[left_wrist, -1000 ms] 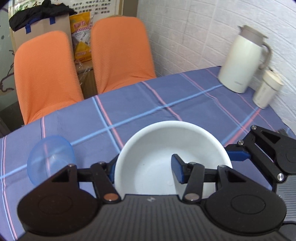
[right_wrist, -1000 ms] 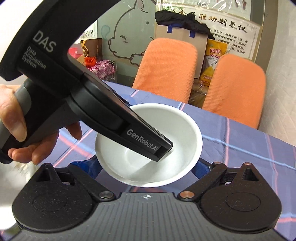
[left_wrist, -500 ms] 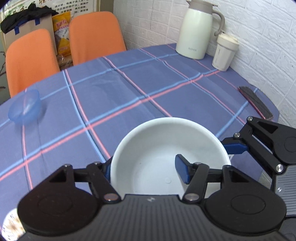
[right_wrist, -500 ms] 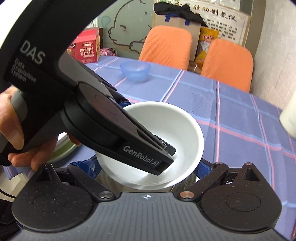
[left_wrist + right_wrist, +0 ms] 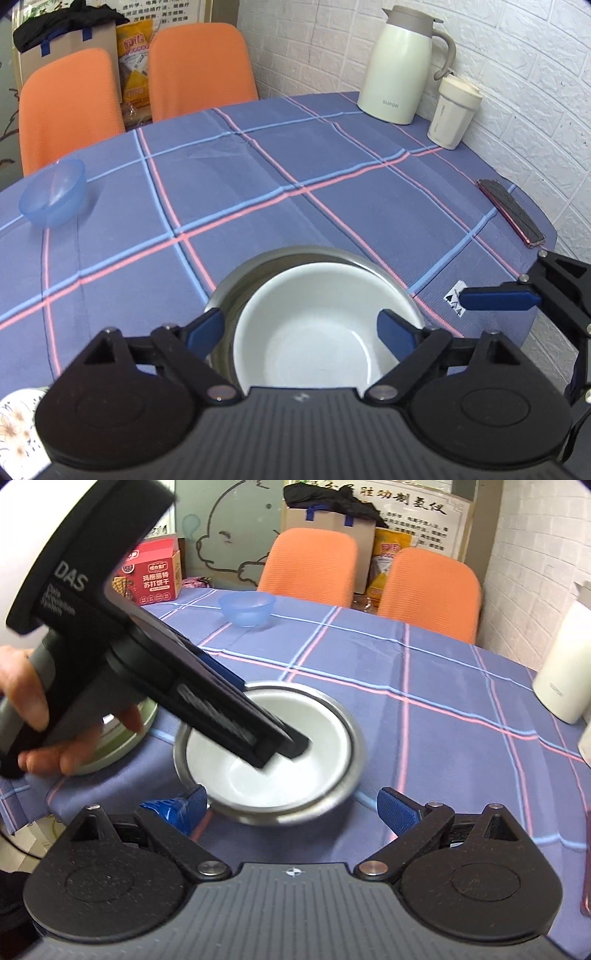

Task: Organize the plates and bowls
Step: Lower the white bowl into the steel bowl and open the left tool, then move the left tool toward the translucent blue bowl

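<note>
Tablecloth [image 5: 280, 173] of blue-violet fabric, crossed by pink and pale blue stripes, covers the whole table, up to a white brick wall [image 5: 517, 74] on the right. Near the front edge a white bowl [image 5: 314, 339] sits nested inside a steel bowl [image 5: 343, 720], whose rim shows around it. The left gripper [image 5: 303, 332] hangs over the pair with its blue pads spread, released, one pad outside the steel rim and the other above the white bowl's right side. The right gripper [image 5: 291, 808] is also spread wide, its pads flanking the near edge of the steel bowl without gripping it. A translucent blue bowl [image 5: 53, 195] stands alone, well apart at the far left. Far right by the wall stand a cream thermos jug [image 5: 399, 66] and a lidded cup [image 5: 454, 110], just beside each other; a phone [image 5: 509, 210] lies near the table's right edge. Two orange chairs [image 5: 199, 70] stand behind the table, with a cardboard box [image 5: 332, 517] beyond them. A hand [image 5: 55, 738] holds the left gripper's handle.
</note>
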